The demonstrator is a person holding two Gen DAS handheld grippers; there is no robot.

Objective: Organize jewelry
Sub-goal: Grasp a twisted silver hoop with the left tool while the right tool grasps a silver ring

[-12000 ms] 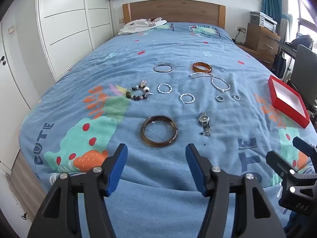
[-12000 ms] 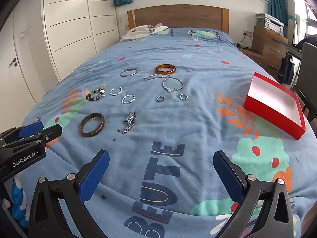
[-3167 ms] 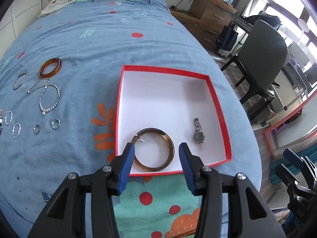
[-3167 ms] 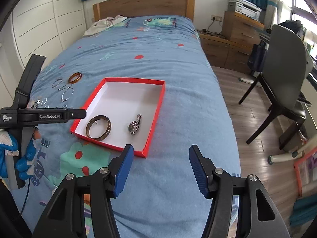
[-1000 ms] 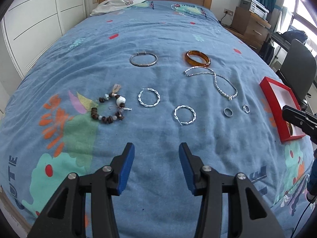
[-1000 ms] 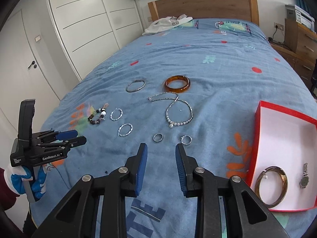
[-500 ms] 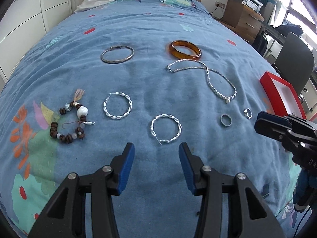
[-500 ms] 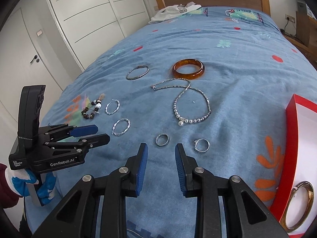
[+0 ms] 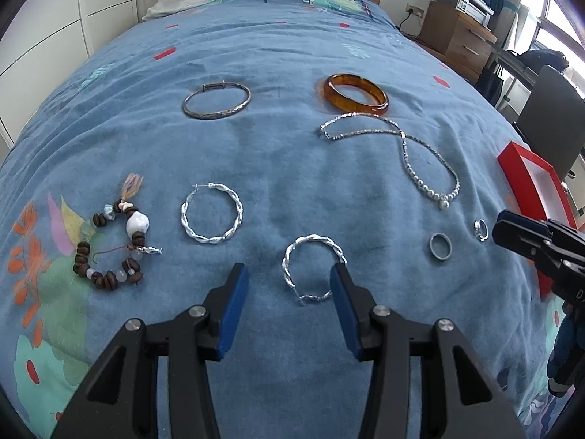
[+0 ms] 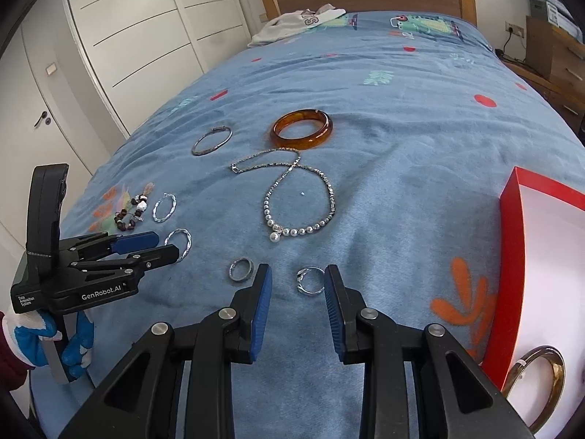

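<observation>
Left of the red cardboard box (image 10: pixel 512 241), the left gripper (image 9: pixel 289 309) is standing wide around a light, stiff twisted silver hoop earring (image 9: pixel 312 272), while the right gripper (image 10: pixel 298 309), narrower yet empty, is framing a tiny, slippery silver ring (image 10: pixel 310 280), best pinched across its band.

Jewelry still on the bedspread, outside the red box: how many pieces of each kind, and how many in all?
Bangles: 2, silver bangle, amber bangle
Twisted hoop earrings: 2, left hoop, right hoop
Rings: 2, plain ring, set ring
Necklace: 1
Beaded bracelet: 1
Total: 8
</observation>
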